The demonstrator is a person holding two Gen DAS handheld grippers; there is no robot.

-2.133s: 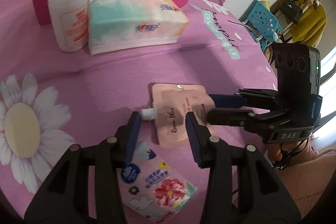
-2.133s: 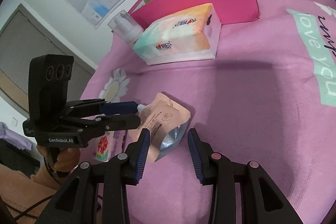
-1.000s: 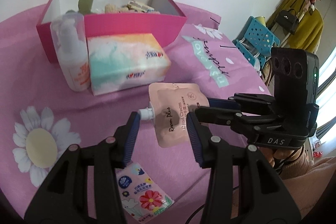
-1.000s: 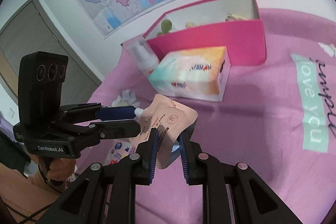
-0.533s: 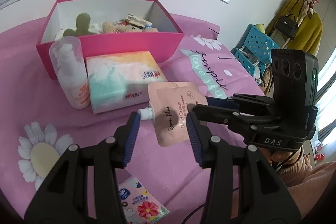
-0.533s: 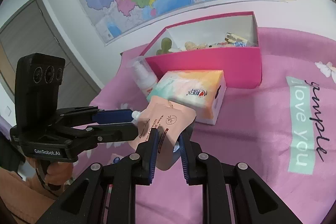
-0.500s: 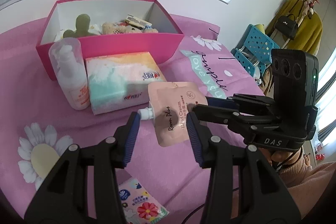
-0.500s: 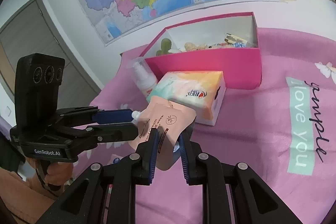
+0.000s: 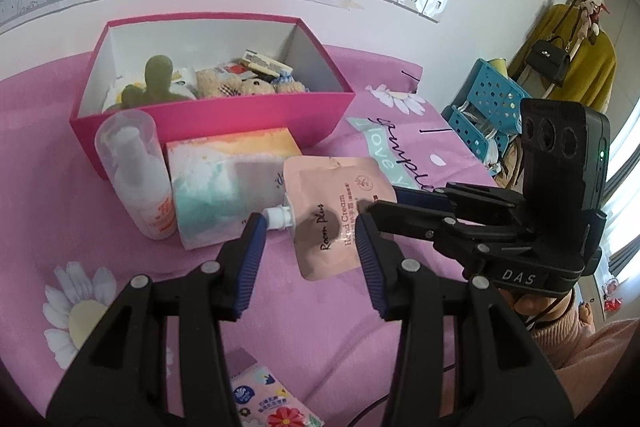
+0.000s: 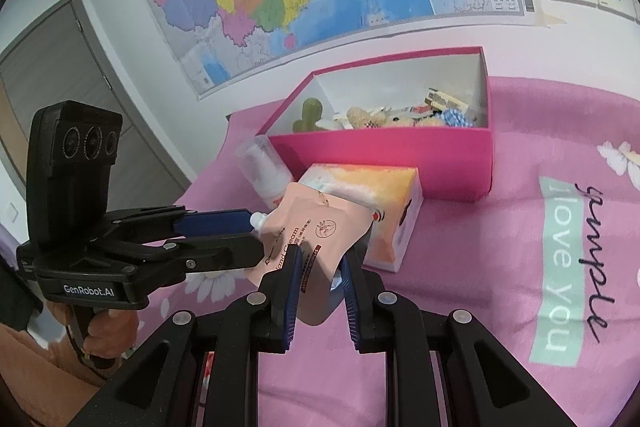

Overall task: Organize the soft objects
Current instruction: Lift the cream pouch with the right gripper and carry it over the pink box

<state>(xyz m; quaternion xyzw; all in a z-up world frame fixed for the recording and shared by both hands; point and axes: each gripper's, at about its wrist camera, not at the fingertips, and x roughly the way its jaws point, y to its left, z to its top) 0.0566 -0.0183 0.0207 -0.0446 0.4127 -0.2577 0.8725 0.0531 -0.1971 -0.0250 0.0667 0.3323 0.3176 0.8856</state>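
Above the pink cloth (image 9: 120, 163), we hold the hand-cream pouch (image 9: 334, 213) aloft: right gripper (image 10: 318, 277) clamped on its edge, left gripper (image 9: 310, 247) pinching cap and side. It looks light, floppy and slick, so grip the seams.

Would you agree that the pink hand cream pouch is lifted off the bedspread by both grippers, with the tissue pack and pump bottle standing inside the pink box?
Not quite. The tissue pack and pump bottle stand outside the pink box, on the bedspread against its near wall, as the left wrist view shows. The rest holds: the left gripper and right gripper both hold the hand cream pouch aloft.
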